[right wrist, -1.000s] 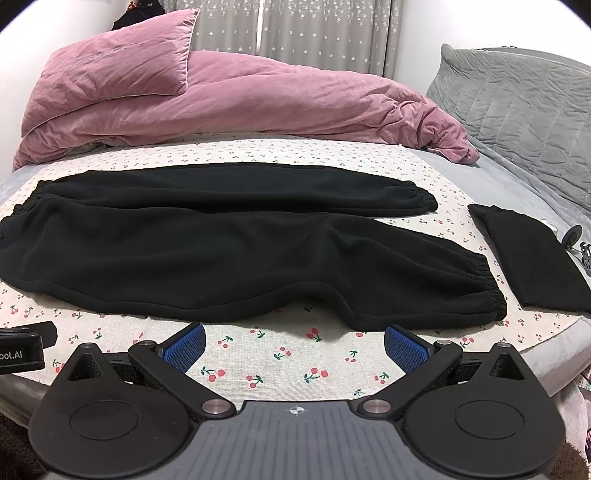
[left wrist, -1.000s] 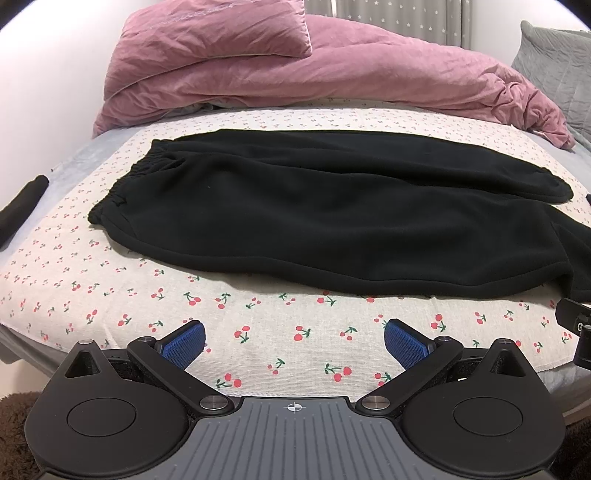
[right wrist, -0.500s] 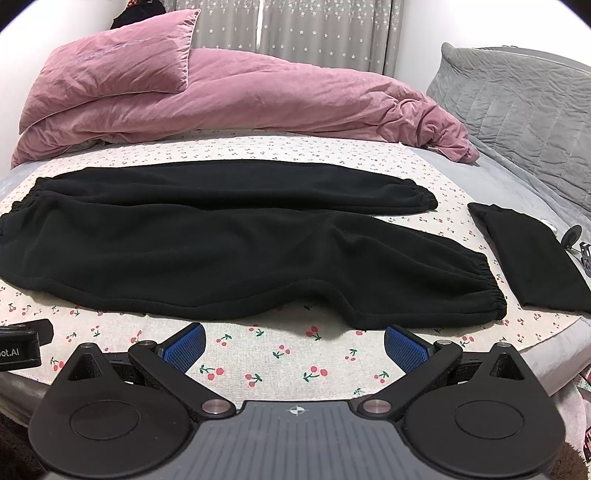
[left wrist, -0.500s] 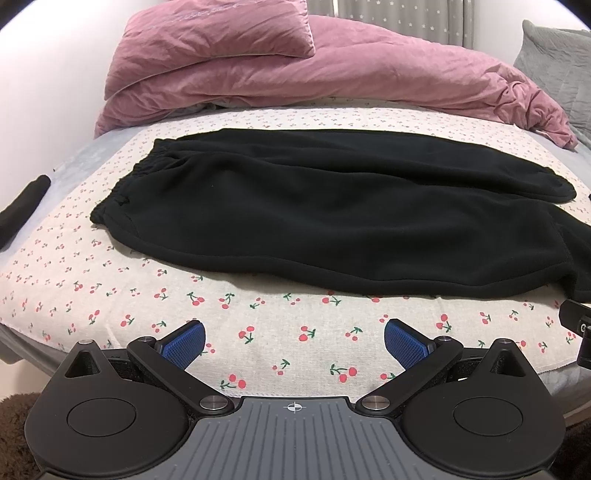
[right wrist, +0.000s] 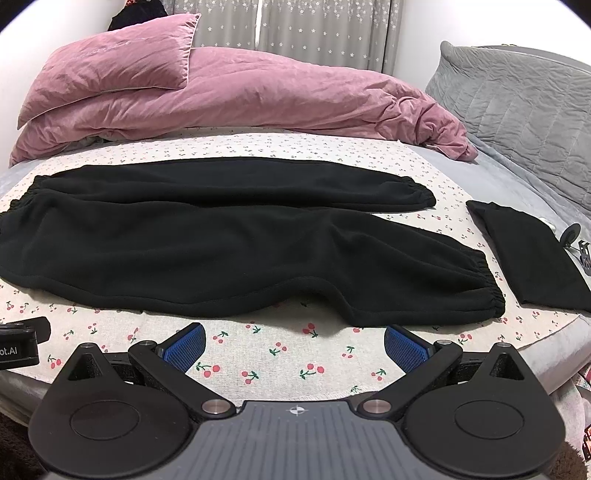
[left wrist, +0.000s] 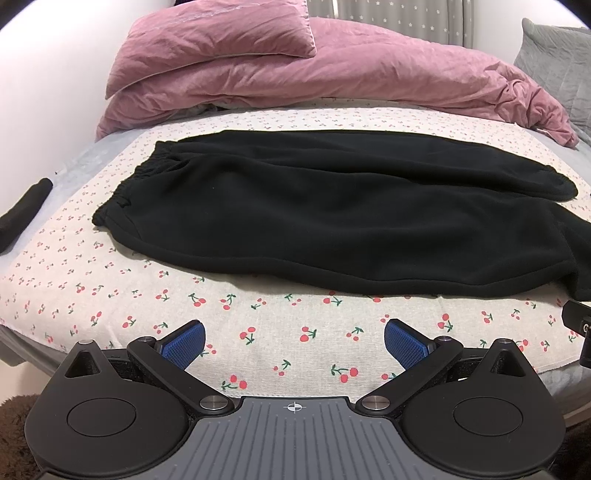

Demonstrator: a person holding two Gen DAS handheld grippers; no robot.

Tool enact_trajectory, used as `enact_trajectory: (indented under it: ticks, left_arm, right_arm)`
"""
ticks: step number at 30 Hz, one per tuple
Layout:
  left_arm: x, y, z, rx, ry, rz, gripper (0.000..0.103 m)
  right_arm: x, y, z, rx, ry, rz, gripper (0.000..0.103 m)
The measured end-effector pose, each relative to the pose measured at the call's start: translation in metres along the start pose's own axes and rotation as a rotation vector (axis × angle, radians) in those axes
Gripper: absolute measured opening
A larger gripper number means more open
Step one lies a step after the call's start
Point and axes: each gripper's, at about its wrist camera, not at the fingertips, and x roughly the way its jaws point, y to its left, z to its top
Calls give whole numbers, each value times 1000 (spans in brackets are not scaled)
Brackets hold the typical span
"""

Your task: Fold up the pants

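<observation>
bed (left wrist: 44, 280): covered by a cherry-print sheet (right wrist: 288, 350), grey at its edges; carries everything listed below.

pink duvet (right wrist: 295, 99): bunched along the far side of the bed, with a pink pillow (left wrist: 221, 33) lying on top of its left end.

grey quilted cushion (right wrist: 517, 96): at the far right, beside the duvet's end.

black pants (left wrist: 332, 214): spread flat across the middle of the sheet, unfolded. elastic waistband to the left, both legs running to the right; the far leg lies straight, the near leg angles toward the bed's front edge. cuffs gathered, near cuff (right wrist: 484, 284) close to the front right.

folded black garment (right wrist: 528, 258): on the sheet, just right of the cuffs, apart from the pants.

black rolled item (left wrist: 22, 214): at the bed's left margin, well apart from the waistband.

left tool (left wrist: 295, 343): blue-padded fingers spread wide apart, holding nothing, over the front edge of the sheet, short of the pants.

right tool (right wrist: 295, 343): fingers likewise wide apart, holding nothing, just before the near leg's hem.
</observation>
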Motion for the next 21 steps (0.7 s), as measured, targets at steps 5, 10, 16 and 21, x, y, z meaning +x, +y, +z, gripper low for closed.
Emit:
enact_trajectory:
  ticks: [5, 10, 16, 21]
  left_arm:
    - [1, 0, -1, 3, -1, 3, 103]
    - [5, 4, -1, -10, 8, -13, 103]
    - [12, 8, 5, -18, -26, -24, 103]
    - [21, 17, 10, -49, -86, -70, 103]
  right_arm:
    - [2, -1, 0, 0, 4, 1, 103]
    - [4, -4, 3, -7, 8, -14, 103]
    - [9, -22, 12, -23, -17, -60, 103]
    - [22, -49, 21, 6, -5, -62, 103]
